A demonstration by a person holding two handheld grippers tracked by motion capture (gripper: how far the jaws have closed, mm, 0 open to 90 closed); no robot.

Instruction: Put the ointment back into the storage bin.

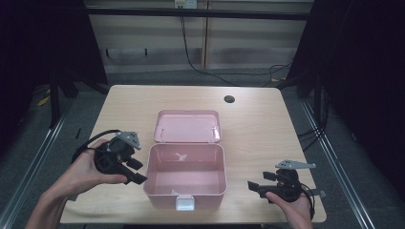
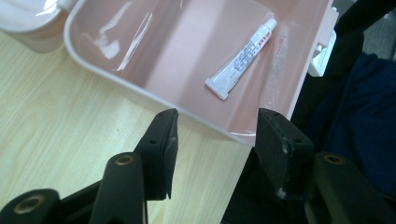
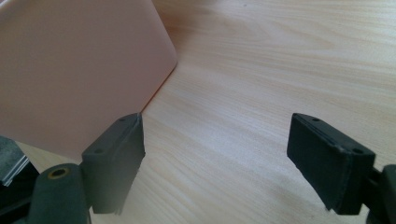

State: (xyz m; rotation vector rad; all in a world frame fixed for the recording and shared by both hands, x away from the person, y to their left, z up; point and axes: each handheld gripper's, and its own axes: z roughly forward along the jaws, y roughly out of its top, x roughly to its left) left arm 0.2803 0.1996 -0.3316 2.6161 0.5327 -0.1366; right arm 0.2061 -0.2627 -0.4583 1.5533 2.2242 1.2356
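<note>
A pink plastic box [image 1: 147,172] stands open in the middle of the table, its lid [image 1: 187,126] folded flat behind it. A small white tube [image 2: 243,58] lies on the floor of the box [image 2: 116,77]. My left gripper [image 1: 137,171] is held just left of the box, jaws open and aimed at its near wall, nothing between them. In the left gripper view, the left gripper [image 2: 217,123] hovers by the rim. My right gripper [image 1: 258,182] rests low to the right of the box, open and empty. The right gripper [image 3: 217,140] faces bare wood beside the box wall [image 3: 70,70].
The box has a white latch [image 1: 185,203] on its front wall, near the table's front edge. A round cable hole [image 1: 229,99] sits at the back right of the wooden table [image 1: 262,133]. Cables run on the floor behind.
</note>
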